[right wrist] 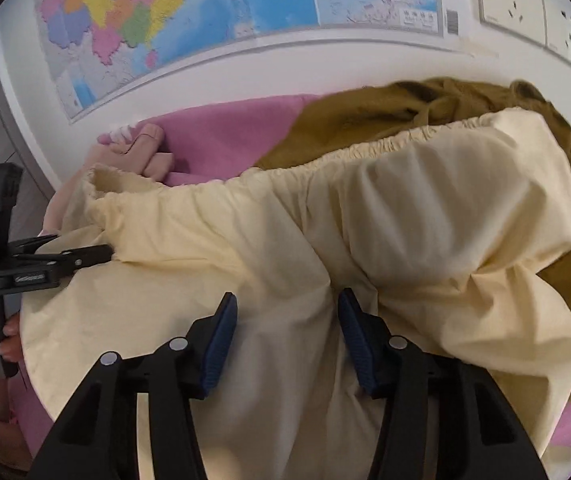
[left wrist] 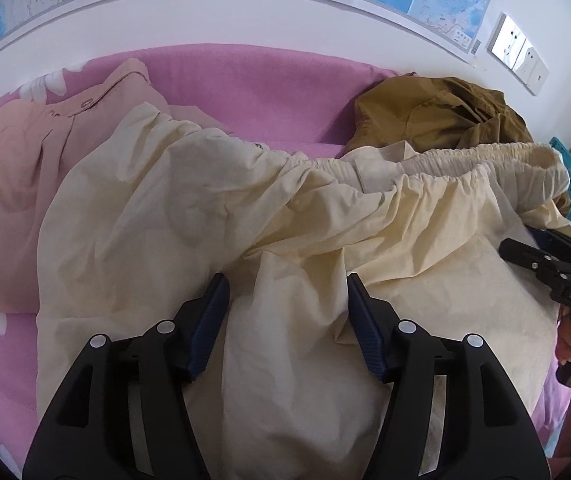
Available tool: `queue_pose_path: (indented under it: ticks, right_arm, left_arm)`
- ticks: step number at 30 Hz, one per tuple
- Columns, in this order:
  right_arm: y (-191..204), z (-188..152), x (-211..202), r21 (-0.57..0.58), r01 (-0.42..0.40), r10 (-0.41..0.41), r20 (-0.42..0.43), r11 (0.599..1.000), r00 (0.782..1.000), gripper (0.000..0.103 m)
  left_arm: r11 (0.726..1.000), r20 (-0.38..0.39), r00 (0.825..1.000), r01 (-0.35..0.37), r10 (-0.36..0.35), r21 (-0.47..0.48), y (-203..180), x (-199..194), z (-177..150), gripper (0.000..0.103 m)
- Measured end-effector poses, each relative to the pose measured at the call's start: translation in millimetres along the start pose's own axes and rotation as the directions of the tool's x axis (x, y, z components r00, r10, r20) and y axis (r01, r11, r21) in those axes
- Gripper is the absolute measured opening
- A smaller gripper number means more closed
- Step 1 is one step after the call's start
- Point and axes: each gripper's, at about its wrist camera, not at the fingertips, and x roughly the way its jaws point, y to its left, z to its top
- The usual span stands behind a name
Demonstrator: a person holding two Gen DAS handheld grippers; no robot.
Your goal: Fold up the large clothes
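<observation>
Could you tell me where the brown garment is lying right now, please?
The brown garment lies crumpled at the far right of the pink bed, against the wall below the sockets, just behind the cream trousers' elastic waistband.

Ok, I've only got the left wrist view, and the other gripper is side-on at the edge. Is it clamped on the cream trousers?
Observer: No. In the right wrist view the right gripper's jaws stand apart, with a ridge of the cream trousers lying between them, not pinched.
Operator: And the brown garment, is it only behind the waistband?
Observer: No, it also runs down along the trousers on the side away from your gripper, partly under them.
Operator: Where does my gripper sit, seen from there?
Observer: The left gripper's tips are at the trousers' near edge, just below the waistband's end.
</observation>
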Motion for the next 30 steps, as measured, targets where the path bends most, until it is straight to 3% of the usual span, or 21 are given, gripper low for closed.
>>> queue_pose_path:
  ticks: [3,4,8,9,12,16,19,20,22,24,25,28,30]
  right_arm:
    - [0.1,2.7,-20.8,0.034,-0.05,0.049,0.019,0.998,0.999,0.057]
    - [-1.3,0.8,-28.0,0.05,-0.077,0.076,0.033,0.996,0.997,0.06]
    - [-29.0,-23.1,-87.4,0.158,-0.146,0.126,0.133,0.977,0.983,0.076]
    - [-42.5,-33.9,-101.9,0.211,-0.153,0.121,0.155,0.965,0.981,0.084]
    - [-76.7,-66.4,-124.4,0.35,-0.196,0.137,0.184,0.916,0.973,0.085]
    - [-110.8,-117.3,-127.0,0.52,-0.194,0.128,0.161,0.832,0.979,0.085]
    - [-115.4,-136.1,-110.0,0.586,-0.264,0.207,0.165,0.766,0.964,0.086]
    - [-113.6,-137.0,-102.9,0.59,-0.297,0.246,0.168,0.751,0.955,0.086]
    - [-105.7,-132.7,-85.3,0.589,-0.322,0.286,0.157,0.741,0.945,0.086]
    - [-101.4,-123.9,-68.6,0.591,-0.344,0.309,0.164,0.729,0.937,0.087]
    - [-99.6,-119.6,-62.8,0.594,-0.35,0.314,0.167,0.724,0.934,0.09]
    - [-89.0,-100.9,-49.3,0.564,-0.326,0.289,0.158,0.758,0.944,0.097]
    - [-81.3,-90.3,-39.0,0.564,-0.297,0.254,0.155,0.771,0.955,0.098]
  left_arm:
    - [1.0,0.036,0.999,-0.004,0.004,-0.009,2.0,-20.8,-5.1,0.066]
    - [1.0,0.059,0.998,0.02,-0.019,-0.011,4.9,-34.6,-9.9,0.067]
    - [0.992,0.195,0.977,0.103,-0.088,-0.069,38.4,-100.0,-42.9,0.085]
    - [0.989,0.207,0.973,0.121,-0.1,-0.09,47.8,-109.2,-50.9,0.085]
    - [0.962,0.178,0.971,0.191,-0.157,-0.195,83.2,-123.5,-82.8,0.086]
    - [0.941,0.093,0.977,0.212,-0.194,-0.265,95.8,-112.0,-118.3,0.084]
    - [0.9,0.046,0.948,0.314,-0.315,-0.301,86.9,-94.0,-138.1,0.084]
    - [0.901,0.032,0.946,0.316,-0.321,-0.297,81.2,-89.9,-140.4,0.084]
    - [0.902,0.007,0.936,0.341,-0.352,-0.266,62.5,-77.6,-141.2,0.084]
    - [0.872,-0.013,0.907,0.402,-0.422,-0.278,51.9,-62.4,-139.2,0.084]
    - [0.866,-0.013,0.9,0.415,-0.436,-0.278,48.4,-57.0,-137.2,0.085]
    - [0.854,0.024,0.897,0.429,-0.442,-0.294,45.7,-46.0,-123.2,0.089]
    - [0.813,0.069,0.882,0.458,-0.467,-0.358,53.8,-35.9,-115.2,0.093]
